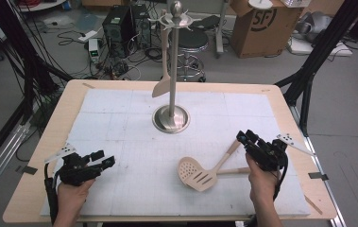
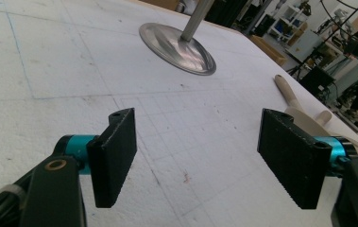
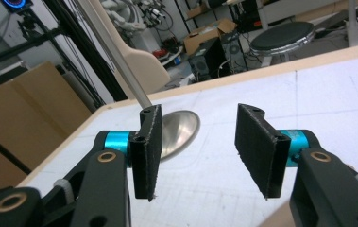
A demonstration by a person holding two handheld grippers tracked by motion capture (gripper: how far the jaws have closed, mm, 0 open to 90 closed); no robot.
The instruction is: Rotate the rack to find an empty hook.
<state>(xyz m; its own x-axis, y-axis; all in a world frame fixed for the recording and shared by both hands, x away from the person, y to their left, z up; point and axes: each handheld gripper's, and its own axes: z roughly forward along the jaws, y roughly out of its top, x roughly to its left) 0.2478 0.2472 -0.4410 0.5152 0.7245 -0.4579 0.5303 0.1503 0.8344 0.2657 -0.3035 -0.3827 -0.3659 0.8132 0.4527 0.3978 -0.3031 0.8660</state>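
A steel utensil stand (image 1: pixel 171 117) rises from the middle of the white mat, and a beige spatula (image 1: pixel 161 84) hangs from its top hooks. Two more beige utensils lie crossed on the mat at the right: a perforated spoon (image 1: pixel 187 167) and a slotted turner (image 1: pixel 204 178). My right gripper (image 1: pixel 243 137) is open above their handle ends, touching nothing. My left gripper (image 1: pixel 105 159) is open low over the mat at the left, with nothing between its jaws. The stand's base (image 2: pixel 176 47) and the utensil handles (image 2: pixel 288 92) appear in the left gripper view. The right gripper view looks past my open right gripper (image 3: pixel 198 142) to the base (image 3: pixel 181 130).
The mat covers a wooden table (image 1: pixel 75 90). Behind it on the floor are a black stool (image 1: pixel 188 45), a cardboard box (image 1: pixel 261 23), computer cases (image 1: pixel 120 23) and loose cables. Black frame legs (image 1: pixel 309 71) stand at both back corners.
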